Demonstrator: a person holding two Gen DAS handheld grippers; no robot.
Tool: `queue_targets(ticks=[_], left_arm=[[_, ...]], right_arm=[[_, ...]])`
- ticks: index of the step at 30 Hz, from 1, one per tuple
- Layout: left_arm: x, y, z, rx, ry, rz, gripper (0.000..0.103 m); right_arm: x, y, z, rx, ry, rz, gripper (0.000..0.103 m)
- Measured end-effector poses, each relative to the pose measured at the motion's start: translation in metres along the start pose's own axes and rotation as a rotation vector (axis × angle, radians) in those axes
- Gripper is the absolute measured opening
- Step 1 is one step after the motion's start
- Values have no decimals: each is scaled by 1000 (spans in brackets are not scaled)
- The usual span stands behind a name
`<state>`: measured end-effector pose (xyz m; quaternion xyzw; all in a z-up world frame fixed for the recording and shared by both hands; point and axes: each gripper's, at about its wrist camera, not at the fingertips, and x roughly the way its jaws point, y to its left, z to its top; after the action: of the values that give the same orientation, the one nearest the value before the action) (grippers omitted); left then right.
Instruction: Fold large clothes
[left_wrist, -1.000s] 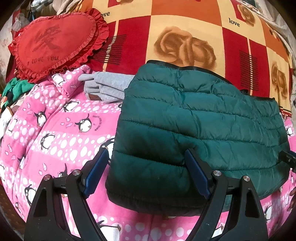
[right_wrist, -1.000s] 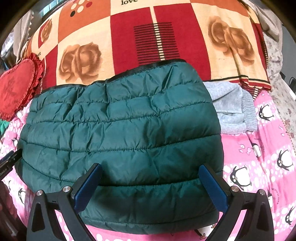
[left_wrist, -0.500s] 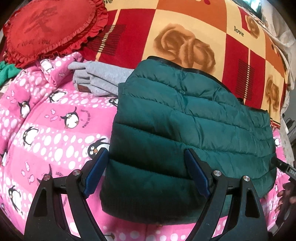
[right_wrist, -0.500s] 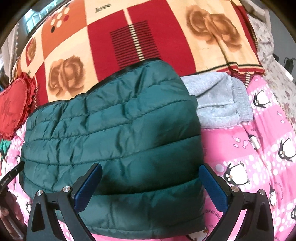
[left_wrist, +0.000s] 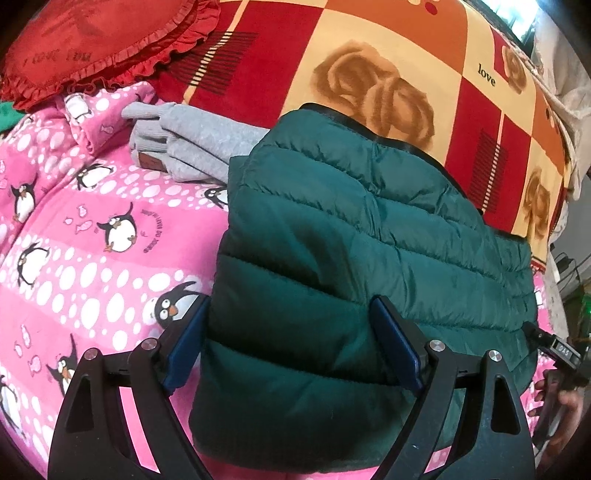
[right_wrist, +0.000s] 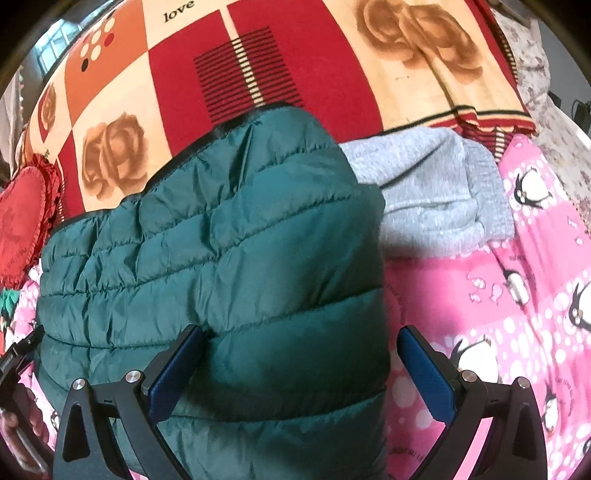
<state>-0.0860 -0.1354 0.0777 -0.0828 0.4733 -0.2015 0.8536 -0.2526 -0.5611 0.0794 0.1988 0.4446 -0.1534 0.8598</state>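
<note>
Jacket, dark green and quilted, lies folded into a thick pad on the pink penguin blanket, its far black-trimmed edge reaching onto the red and orange checked blanket behind it. From my left wrist camera, I see my left gripper spread wide over the jacket's near left corner: one blue finger sits just off the jacket's left edge above the pink blanket, the other rests over the quilted top, and nothing is pinched between them. Just beyond the jacket's far left corner a folded grey garment lies on the pink blanket, touching the jacket's edge. A red frilled heart cushion sits at the far left. At the right rim I catch part of my other tool and a few fingers of the hand holding it. From my right wrist camera, my right gripper is likewise released, fingers wide apart; the left one lies over the jacket, the right one hangs above the pink blanket just past the jacket's right edge. Here the grey garment shows beside the jacket's far right corner, against the checked blanket, with the heart cushion at the left rim.
</note>
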Motion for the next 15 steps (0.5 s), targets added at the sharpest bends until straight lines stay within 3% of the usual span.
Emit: queue_targets(ticks=[8,15], left_arm=[[12,8,3,-56,21,-67,91],[17,12,7,-65,41,-89,92]], right_arm=[[17,-19,7,56,23,65,103],[10,-30,23,95,11,55,103]])
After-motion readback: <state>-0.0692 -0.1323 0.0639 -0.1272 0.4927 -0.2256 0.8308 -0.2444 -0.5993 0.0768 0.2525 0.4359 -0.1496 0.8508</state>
